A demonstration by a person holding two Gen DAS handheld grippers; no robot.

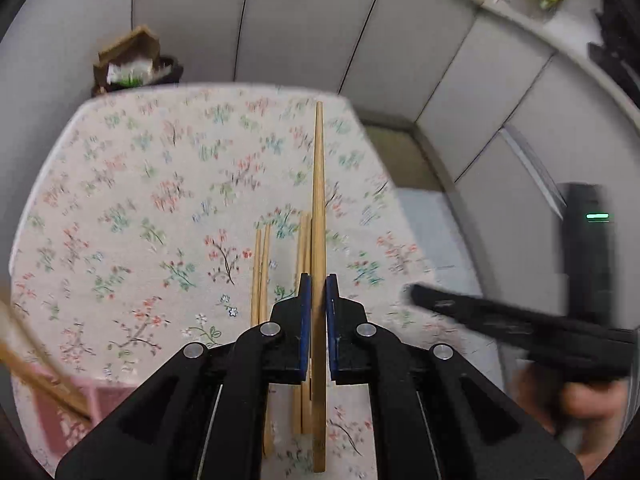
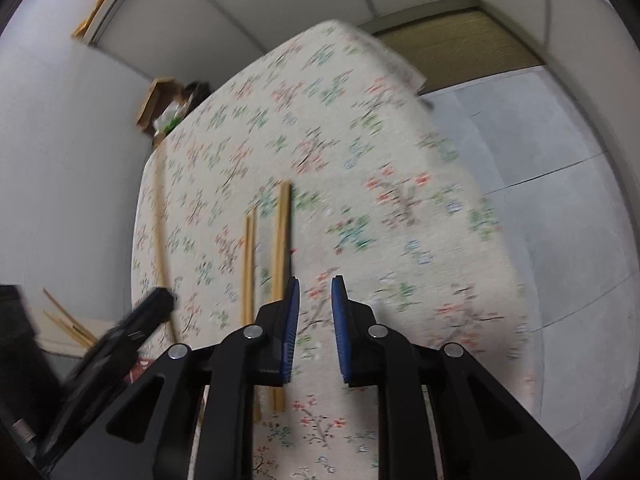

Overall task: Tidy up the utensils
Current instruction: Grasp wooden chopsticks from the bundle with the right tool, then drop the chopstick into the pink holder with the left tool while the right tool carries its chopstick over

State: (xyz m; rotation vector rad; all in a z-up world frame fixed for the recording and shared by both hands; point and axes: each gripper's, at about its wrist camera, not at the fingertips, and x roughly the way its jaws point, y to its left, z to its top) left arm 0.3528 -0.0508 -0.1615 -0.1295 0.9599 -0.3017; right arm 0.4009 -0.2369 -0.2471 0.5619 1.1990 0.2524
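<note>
My left gripper (image 1: pixel 319 280) is shut on one long wooden chopstick (image 1: pixel 319 180), held above the table and pointing away from me. Under it, two pairs of chopsticks (image 1: pixel 260 280) (image 1: pixel 304 248) lie side by side on the floral tablecloth (image 1: pixel 140 200). My right gripper (image 2: pixel 316 280) hovers just right of the nearer pair (image 2: pixel 280 240); its blue pads stand a narrow gap apart with nothing between them. The left gripper (image 2: pixel 160 300) shows blurred at the lower left of the right wrist view, its chopstick (image 2: pixel 158 208) rising from it.
A pink container (image 1: pixel 60 412) holding more chopsticks (image 1: pixel 36 372) sits at the table's near left. A cardboard box (image 1: pixel 132 56) stands past the far left corner. Grey partition walls (image 1: pixel 300 20) enclose the table; bare floor (image 2: pixel 540 160) lies to its right.
</note>
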